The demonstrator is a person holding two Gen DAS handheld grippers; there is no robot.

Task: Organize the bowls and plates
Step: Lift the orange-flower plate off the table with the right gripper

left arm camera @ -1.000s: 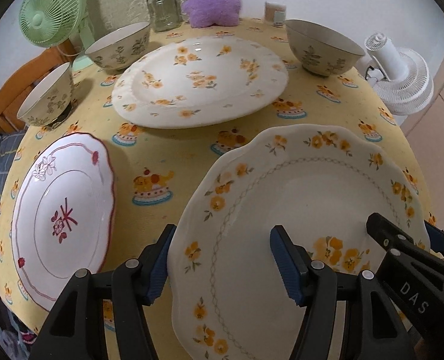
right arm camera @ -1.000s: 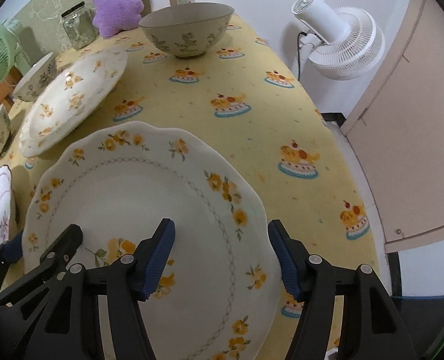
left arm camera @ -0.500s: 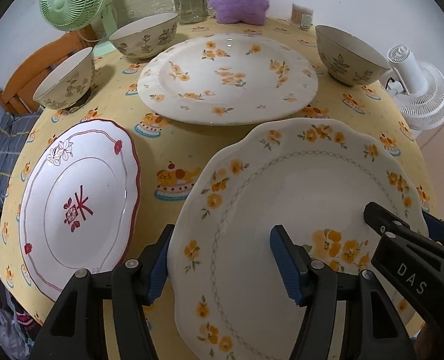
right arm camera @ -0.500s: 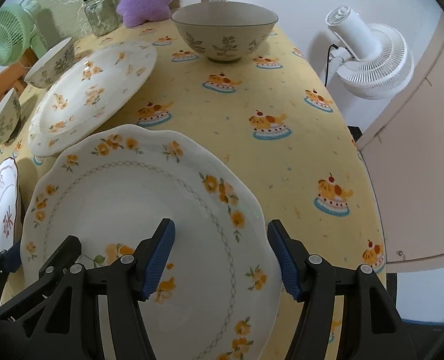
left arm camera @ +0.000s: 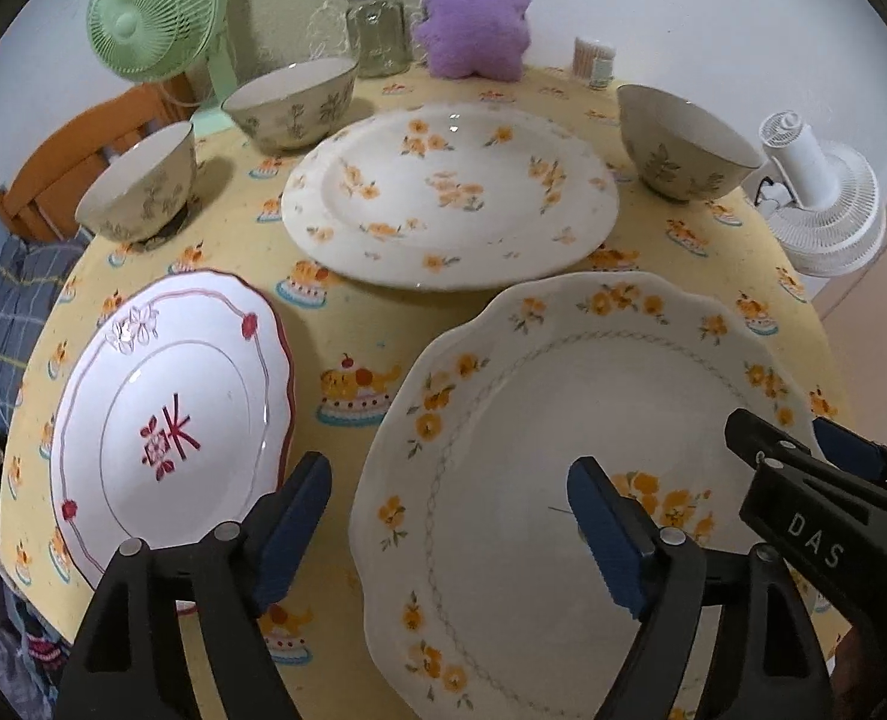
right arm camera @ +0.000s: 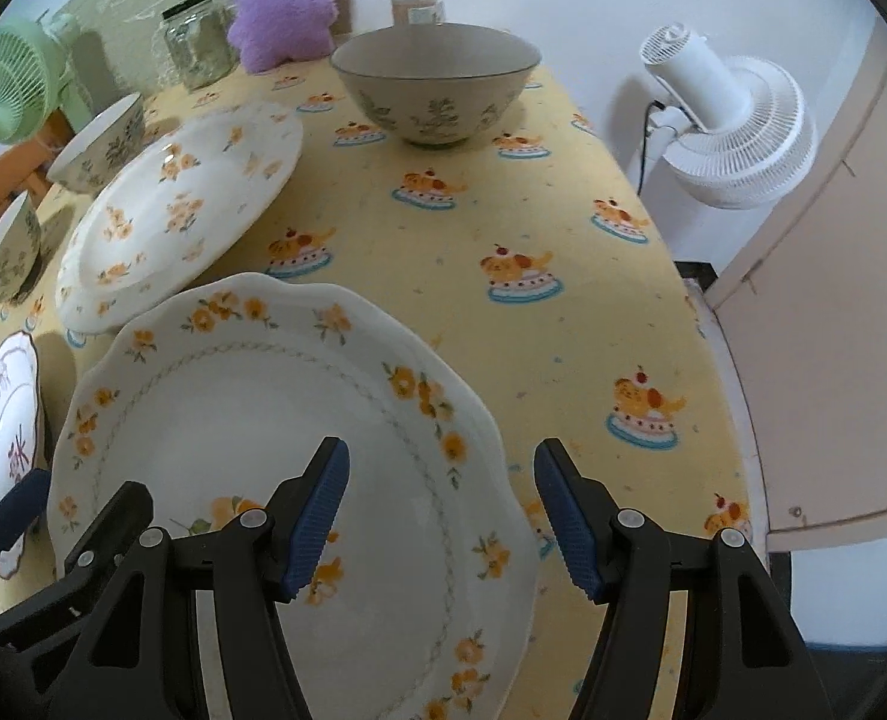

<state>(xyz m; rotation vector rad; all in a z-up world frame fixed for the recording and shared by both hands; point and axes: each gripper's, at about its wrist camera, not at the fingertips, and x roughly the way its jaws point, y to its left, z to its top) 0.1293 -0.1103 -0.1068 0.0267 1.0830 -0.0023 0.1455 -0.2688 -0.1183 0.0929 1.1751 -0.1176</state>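
Left gripper (left arm camera: 449,522): hanging over the near-left rim of the scalloped yellow-flower plate (left arm camera: 593,420), jaws having just been widening, now spread with the rim between them and neither pad pressing on it. Right gripper (right arm camera: 440,510): spread as a second ago, straddling the same plate's right rim, nothing pinched. Plate lying flat on the near tabletop (right arm camera: 563,228), as before. Sitting around it, counted: three plates in all, with the red-trimmed plate (left arm camera: 161,420) at the left and the large flowered plate (left arm camera: 449,192) beyond; three bowls (left arm camera: 683,144) farther back. Also standing about: two fans (left arm camera: 821,204), one glass jar (left arm camera: 377,30), one purple plush (left arm camera: 473,18).
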